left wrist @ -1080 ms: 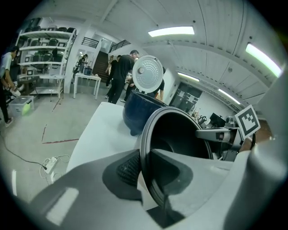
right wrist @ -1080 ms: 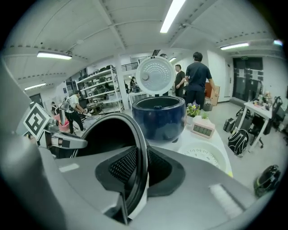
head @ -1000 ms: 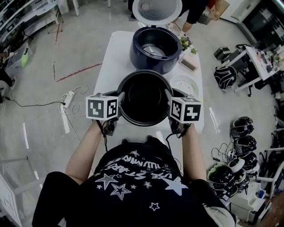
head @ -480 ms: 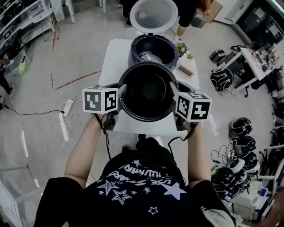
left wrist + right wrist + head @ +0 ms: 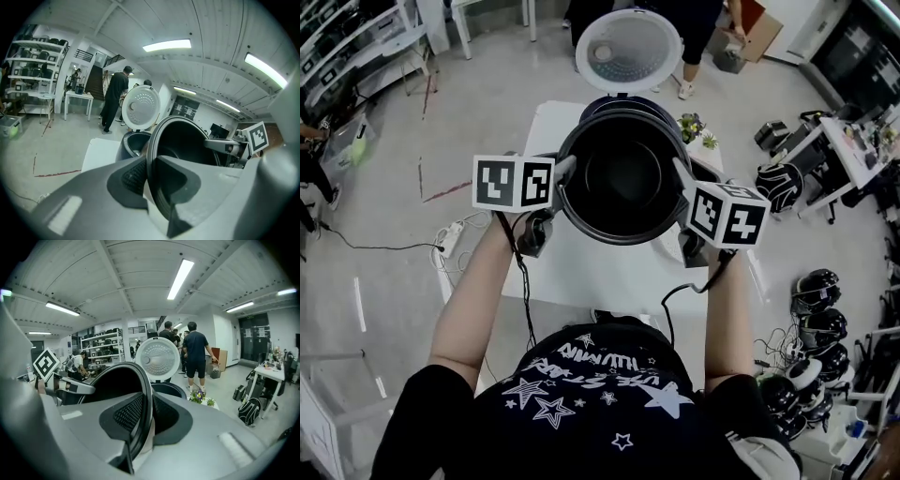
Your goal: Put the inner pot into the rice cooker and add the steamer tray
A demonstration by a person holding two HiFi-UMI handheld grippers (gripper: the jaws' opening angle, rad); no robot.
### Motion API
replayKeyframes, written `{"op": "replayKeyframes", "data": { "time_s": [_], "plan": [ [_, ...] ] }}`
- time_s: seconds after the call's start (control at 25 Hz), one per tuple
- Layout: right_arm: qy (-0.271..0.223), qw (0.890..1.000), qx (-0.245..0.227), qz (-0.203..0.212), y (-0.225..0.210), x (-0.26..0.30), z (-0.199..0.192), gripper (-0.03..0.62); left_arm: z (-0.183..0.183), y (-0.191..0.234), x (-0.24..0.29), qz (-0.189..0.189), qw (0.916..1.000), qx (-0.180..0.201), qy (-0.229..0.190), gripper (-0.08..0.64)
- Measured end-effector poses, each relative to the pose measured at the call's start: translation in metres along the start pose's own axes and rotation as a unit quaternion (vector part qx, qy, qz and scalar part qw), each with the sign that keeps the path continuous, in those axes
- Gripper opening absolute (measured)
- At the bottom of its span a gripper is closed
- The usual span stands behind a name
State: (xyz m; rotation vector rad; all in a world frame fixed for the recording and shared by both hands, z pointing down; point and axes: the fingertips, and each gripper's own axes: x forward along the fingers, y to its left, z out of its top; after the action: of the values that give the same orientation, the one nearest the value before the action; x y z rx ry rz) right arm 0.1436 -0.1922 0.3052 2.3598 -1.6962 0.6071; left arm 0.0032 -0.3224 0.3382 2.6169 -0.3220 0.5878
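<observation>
The black inner pot [image 5: 623, 178] hangs in the air, held by its rim from both sides. My left gripper [image 5: 555, 187] is shut on the pot's left rim [image 5: 151, 154]. On the opposite rim [image 5: 146, 399] my right gripper [image 5: 682, 199] is shut too. In the head view the pot hangs above and just in front of the dark blue rice cooker [image 5: 623, 101] and hides most of its body. The cooker's white lid [image 5: 628, 52] stands open behind. I cannot make out the steamer tray; the pot and right gripper cover its spot.
The cooker stands at the far end of a white table [image 5: 548, 136], beside a small potted plant [image 5: 694, 127]. People stand behind the table [image 5: 196, 352]. Helmets [image 5: 820, 286] and a black bag [image 5: 778, 183] lie on the floor at right, a power strip [image 5: 450, 239] at left.
Both grippers have lifted the pot and carried it away from me, from the table's near part to a spot over the rice cooker.
</observation>
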Motion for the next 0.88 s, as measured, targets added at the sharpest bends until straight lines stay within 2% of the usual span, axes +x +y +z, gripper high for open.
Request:
{"op": "replayKeyframes", "data": {
  "time_s": [0.28,0.56,0.88],
  "plan": [
    [-0.022,0.999,-0.001,0.024,-0.022,0.031,0.053,0.084,0.063,0.006,0.022,0.004,0.9999,0.009,-0.012,0.060],
    [-0.028,0.998,0.001,0.050,-0.037,0.056,0.078,0.086,0.085,0.015,0.043,-0.016,0.9993,-0.029,-0.015,0.060],
    [-0.038,0.997,0.005,0.072,-0.060,0.078,0.105,0.091,0.111,0.011,0.065,-0.001,0.9996,-0.026,-0.014,0.058]
  ]
}}
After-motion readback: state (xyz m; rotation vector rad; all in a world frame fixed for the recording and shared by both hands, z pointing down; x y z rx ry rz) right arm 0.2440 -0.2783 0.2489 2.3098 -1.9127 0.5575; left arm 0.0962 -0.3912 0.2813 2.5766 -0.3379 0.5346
